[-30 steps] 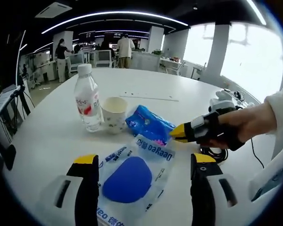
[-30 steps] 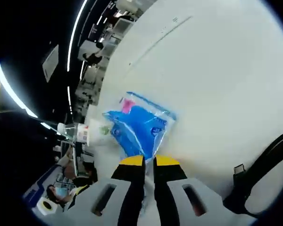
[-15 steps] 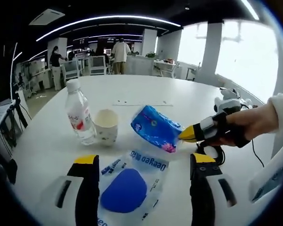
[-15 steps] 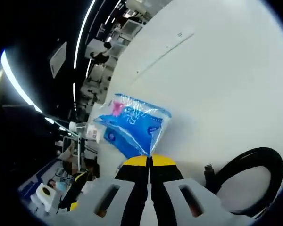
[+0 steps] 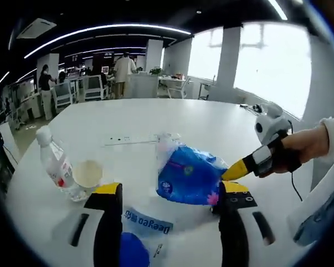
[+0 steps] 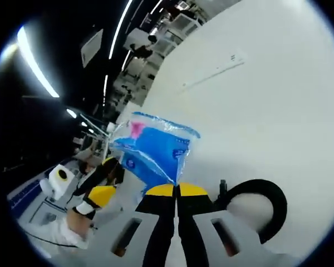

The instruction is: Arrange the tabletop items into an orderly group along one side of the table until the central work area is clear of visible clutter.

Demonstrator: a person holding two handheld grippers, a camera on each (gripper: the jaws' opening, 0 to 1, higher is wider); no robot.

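While the right hand-held gripper [image 6: 176, 191] pinches the edge of the blue tissue pack [image 5: 190, 175] between closed jaws, the pack hangs lifted above the white worktop [image 5: 172, 119]. Wide open and holding nothing, the left hand-held gripper [image 5: 170, 192] hovers over a flat blue-printed packet [image 5: 139, 233]. A water bottle [image 5: 57, 167] leans beside a paper cup [image 5: 88, 174]. A black cable [image 6: 261, 203] loops nearby.
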